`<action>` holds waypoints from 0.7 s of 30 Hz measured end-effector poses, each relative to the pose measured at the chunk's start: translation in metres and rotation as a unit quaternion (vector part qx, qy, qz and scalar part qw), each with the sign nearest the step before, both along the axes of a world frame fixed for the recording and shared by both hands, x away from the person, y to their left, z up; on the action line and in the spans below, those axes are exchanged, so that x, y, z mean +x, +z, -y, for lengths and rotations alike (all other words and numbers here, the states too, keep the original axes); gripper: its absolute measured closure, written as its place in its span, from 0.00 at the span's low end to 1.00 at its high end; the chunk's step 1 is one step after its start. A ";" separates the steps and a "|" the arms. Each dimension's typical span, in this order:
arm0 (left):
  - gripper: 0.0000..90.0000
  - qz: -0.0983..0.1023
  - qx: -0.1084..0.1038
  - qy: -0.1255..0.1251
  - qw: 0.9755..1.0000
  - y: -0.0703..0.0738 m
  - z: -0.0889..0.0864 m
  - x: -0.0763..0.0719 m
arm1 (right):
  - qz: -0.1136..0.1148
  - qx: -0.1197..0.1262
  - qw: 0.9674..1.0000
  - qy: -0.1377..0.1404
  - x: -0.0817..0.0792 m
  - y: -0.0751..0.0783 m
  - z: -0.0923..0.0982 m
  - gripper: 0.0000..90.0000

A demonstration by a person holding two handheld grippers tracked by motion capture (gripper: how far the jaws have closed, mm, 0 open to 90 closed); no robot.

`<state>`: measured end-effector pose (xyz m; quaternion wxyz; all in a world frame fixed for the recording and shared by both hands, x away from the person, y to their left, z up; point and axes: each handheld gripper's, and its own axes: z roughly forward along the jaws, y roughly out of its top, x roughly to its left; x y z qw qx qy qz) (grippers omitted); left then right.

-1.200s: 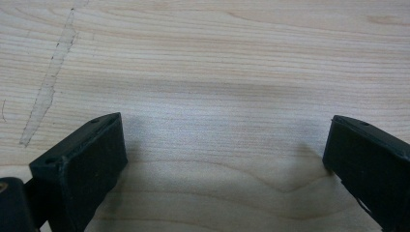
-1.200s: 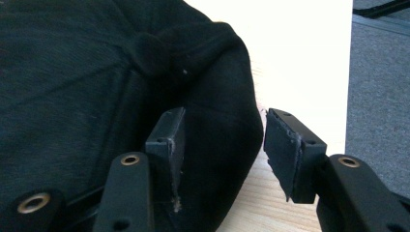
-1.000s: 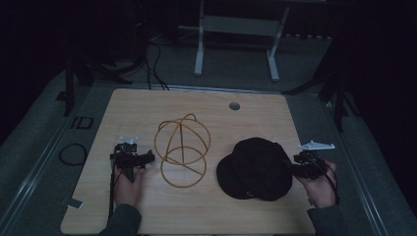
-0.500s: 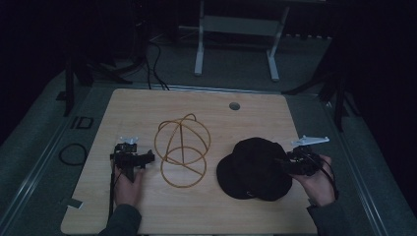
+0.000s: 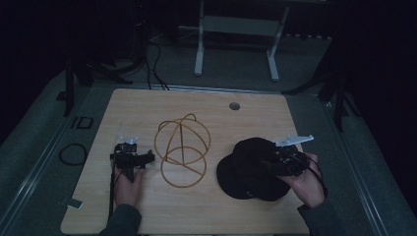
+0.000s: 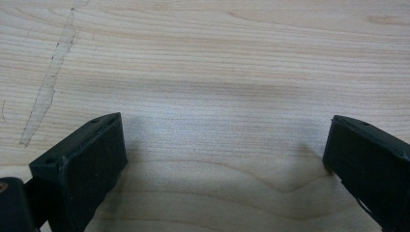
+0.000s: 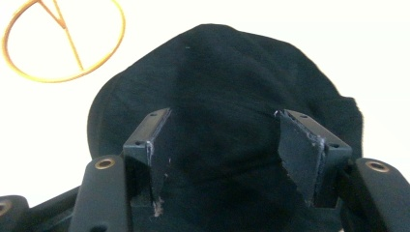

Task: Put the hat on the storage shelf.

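Observation:
A black hat (image 5: 248, 169) lies on the right part of the wooden table (image 5: 147, 105); in the right gripper view the hat (image 7: 227, 72) spreads under the jaws. My right gripper (image 5: 274, 164) is over the hat's right side, and it (image 7: 222, 118) stands open with the cloth between and below its fingers. A golden wire hat frame (image 5: 182, 150) stands at the table's middle, and part of the frame (image 7: 63, 38) appears at the upper left. My left gripper (image 5: 140, 158) rests left of the frame, where it (image 6: 225, 130) is wide open over bare wood.
A round cable hole (image 5: 234, 105) sits near the table's far edge. A black cable loop (image 5: 73, 153) lies on the floor at the left. White stand legs (image 5: 199, 49) rise behind the table.
My right gripper has moved left from beside the hat to over its right side. The left gripper has stayed in place.

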<state>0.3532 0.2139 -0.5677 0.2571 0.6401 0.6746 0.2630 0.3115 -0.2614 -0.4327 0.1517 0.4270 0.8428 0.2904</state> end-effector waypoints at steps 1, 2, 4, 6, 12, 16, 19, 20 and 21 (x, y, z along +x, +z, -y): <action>0.01 0.000 0.000 0.000 1.000 0.000 0.000 0.000 | -0.001 -0.001 1.000 0.003 0.000 -0.001 -0.003 0.41; 0.01 0.000 0.000 0.000 1.000 0.000 0.000 0.000 | -0.002 -0.004 1.000 0.006 0.000 -0.002 -0.006 0.40; 0.01 0.000 0.000 0.000 1.000 0.000 0.000 0.000 | -0.004 -0.005 1.000 0.010 0.000 -0.003 -0.009 0.40; 0.01 0.000 0.000 0.000 1.000 0.000 0.000 0.000 | -0.007 -0.009 1.000 0.019 -0.001 -0.005 -0.018 0.39; 0.01 0.000 0.000 0.000 1.000 0.000 0.000 0.000 | -0.012 -0.016 0.999 0.035 -0.003 -0.006 -0.033 0.39; 0.01 0.000 0.000 0.000 1.000 0.000 0.000 0.000 | -0.017 -0.022 0.999 0.047 -0.005 -0.009 -0.043 0.38; 0.01 0.000 0.000 0.000 1.000 0.000 0.000 0.000 | -0.026 -0.027 0.998 0.053 -0.005 -0.013 -0.052 0.35; 0.01 0.000 0.000 0.000 1.000 0.000 0.000 0.000 | -0.030 -0.028 0.998 0.055 -0.005 -0.015 -0.054 0.35; 0.01 0.000 0.000 0.000 1.000 0.000 0.000 0.000 | -0.032 -0.029 0.997 0.058 -0.005 -0.016 -0.055 0.34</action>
